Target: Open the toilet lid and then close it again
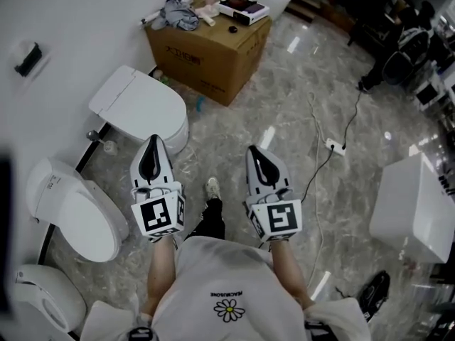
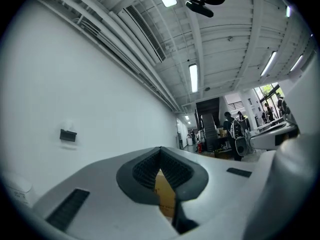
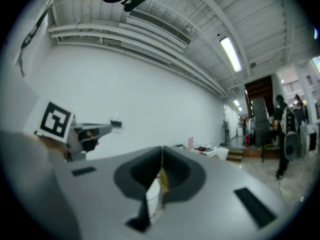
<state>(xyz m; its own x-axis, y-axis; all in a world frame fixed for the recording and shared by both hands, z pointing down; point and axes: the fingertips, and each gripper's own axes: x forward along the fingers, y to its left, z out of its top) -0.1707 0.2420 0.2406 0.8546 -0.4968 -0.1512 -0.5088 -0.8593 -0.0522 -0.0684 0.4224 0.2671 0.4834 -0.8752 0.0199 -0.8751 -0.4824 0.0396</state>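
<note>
Above the marble floor (image 1: 284,105), left gripper (image 1: 152,148) and right gripper (image 1: 259,156) hover, jaws together and empty, short of the closed toilet lid (image 1: 138,106): approach step, and next a tip must catch its rim.

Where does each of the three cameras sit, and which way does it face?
Head view: on the person's head, steeply down onto the toilet by the carton; shows left gripper, right gripper, forearms.
Left gripper view: on that gripper, along its shut fingers toward the wall.
Right gripper view: likewise; the left gripper shows at left.
All share the black wall fixture.
</note>
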